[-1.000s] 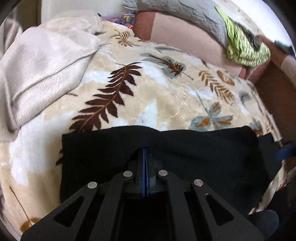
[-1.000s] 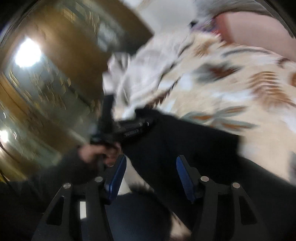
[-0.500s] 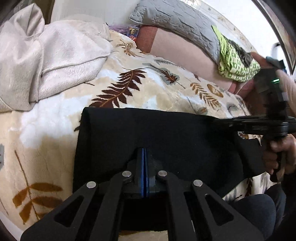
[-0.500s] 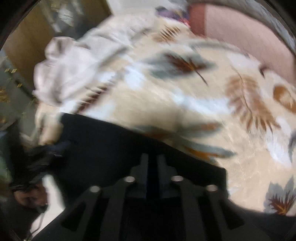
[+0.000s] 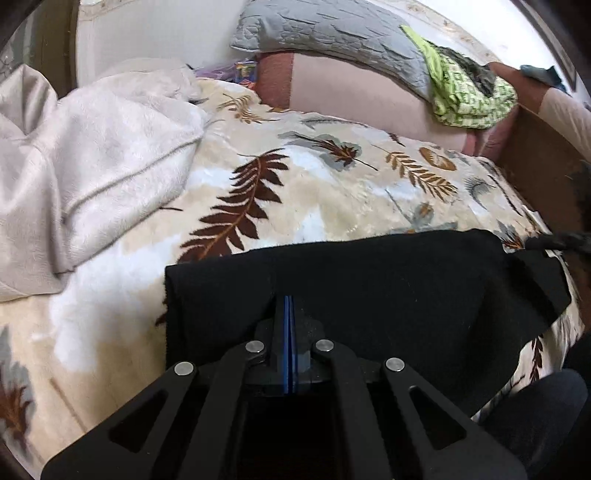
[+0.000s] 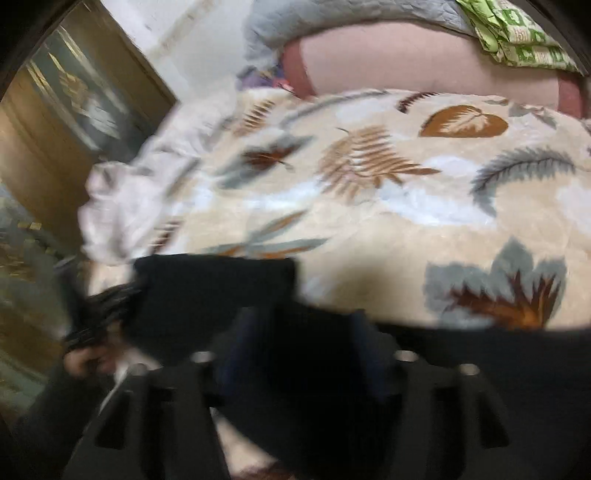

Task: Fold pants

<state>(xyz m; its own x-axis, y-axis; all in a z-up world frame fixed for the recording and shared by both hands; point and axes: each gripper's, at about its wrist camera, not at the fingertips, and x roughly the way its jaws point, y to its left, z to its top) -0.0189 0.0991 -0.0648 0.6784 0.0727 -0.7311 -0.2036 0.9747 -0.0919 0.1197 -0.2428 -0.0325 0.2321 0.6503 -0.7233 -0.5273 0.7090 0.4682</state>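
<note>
Black pants lie folded across the near edge of a leaf-print blanket. My left gripper is shut on the pants' near edge, blue pads pressed together. In the blurred right wrist view the pants fill the lower frame, and my right gripper stands open with its dark blue pads apart over the black cloth. The right gripper's tip shows at the far right of the left wrist view, at the pants' right end. The left gripper and the hand holding it show at the left of the right wrist view.
A cream fleece blanket is bunched at the left. A grey pillow, a pink bolster and a green patterned cloth lie at the bed's head. A wooden bed frame runs along the right. A wardrobe stands to the left.
The right gripper was open a second ago, shut half a second ago, and is open again. The left gripper stays shut on the pants, whose far edge has moved back toward me.
</note>
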